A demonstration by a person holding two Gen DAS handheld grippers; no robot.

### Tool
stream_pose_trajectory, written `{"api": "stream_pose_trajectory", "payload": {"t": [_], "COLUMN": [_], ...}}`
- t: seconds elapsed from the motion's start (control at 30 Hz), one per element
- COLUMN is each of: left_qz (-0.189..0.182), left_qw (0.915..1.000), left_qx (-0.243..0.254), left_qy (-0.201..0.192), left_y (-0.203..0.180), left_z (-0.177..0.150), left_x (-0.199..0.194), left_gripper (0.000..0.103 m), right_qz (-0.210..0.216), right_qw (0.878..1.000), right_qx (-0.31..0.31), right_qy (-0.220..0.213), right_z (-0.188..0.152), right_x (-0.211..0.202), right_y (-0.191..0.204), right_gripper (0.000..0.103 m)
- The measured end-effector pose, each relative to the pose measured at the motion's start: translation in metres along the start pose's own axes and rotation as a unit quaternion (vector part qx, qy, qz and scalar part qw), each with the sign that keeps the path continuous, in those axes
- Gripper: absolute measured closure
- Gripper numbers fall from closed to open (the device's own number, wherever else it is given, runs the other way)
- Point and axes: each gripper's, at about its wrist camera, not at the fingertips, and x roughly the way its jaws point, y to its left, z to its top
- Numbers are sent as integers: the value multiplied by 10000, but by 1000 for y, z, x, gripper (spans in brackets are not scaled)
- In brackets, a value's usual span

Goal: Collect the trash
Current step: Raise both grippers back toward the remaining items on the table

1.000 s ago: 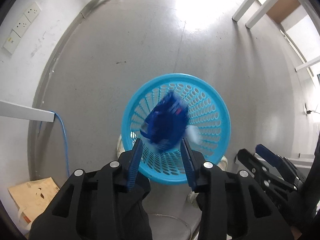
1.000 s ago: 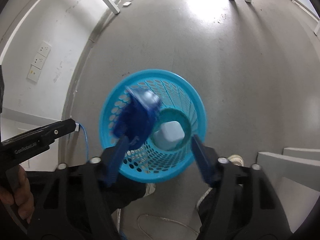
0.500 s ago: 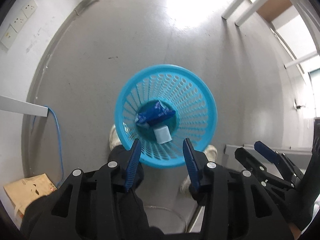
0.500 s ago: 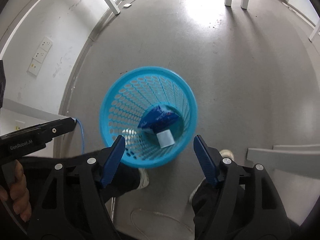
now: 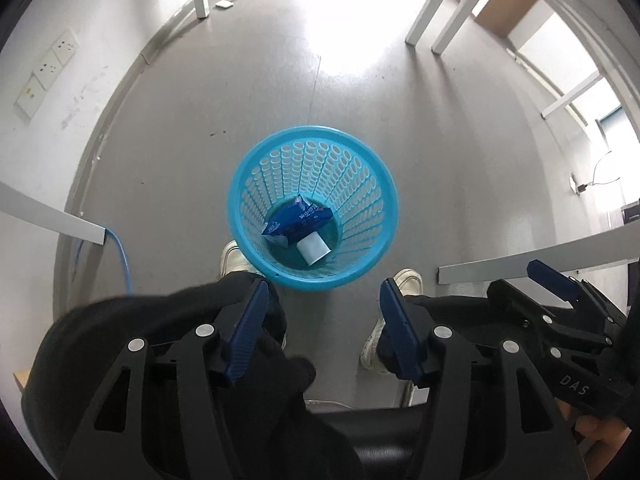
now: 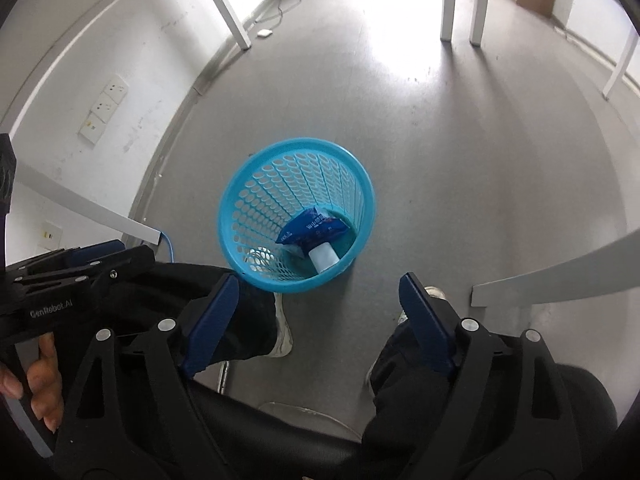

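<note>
Basket [image 5: 372, 236] first, in the left wrist view: a sky-blue perforated wastebasket stood upright on the grey floor [image 5: 200, 152], and it serves as the landmark here. At its bottom lay a dark blue wrapper [image 5: 298, 220], and touching the wrapper on the side nearer the camera sat a small white cup-like piece [image 5: 313, 249]. The left claw [image 5: 320, 332] hung above and nearer the camera than the basket, its blue pads spread wide with nothing between them. A white shoe [image 5: 232, 256] rested on the floor just beside the basket's near left edge, and another showed to the near right. The right claw [image 5: 560, 304] appeared well to the right of the basket; from this angle I could not tell how its jaws stood.

In the right wrist view the basket [image 6: 244, 208] again held the wrapper [image 6: 314, 228] on its floor, with the white piece [image 6: 324, 258] touching it on the near side. The right claw [image 6: 320, 312] hovered on the near side of the basket, pads spread apart and empty. The left claw [image 6: 80, 264] lay to the left of the basket, seen side-on. A blue cable [image 6: 170, 248] ran down just left of the basket.
</note>
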Motion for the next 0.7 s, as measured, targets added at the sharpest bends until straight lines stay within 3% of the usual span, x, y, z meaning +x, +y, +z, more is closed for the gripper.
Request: {"api": "stream_pose_trajectory", "payload": {"t": [0.27,0.43,0.7], "left_qz": [-109,-137,-42], "left_qw": [9944,9825,9656], "left_qx": [341,697,996], "left_qy": [-994,-1724,-2401], "left_y": [-14,-25,-28], "left_z": [-44,-63,-86], "left_x": [-69,-115,-170], "left_gripper": [40,40,40], "right_qz": [88,173,4], "right_qw": [9990,9961,9856], "right_qx": [-11,-171,-470], "right_qy": [-448,-853,-1626], "right_z": [-31,-43,-62], "right_x": [-68,-110,-180], "right_y": [3,13,30], "right_gripper": [16,14,13]}}
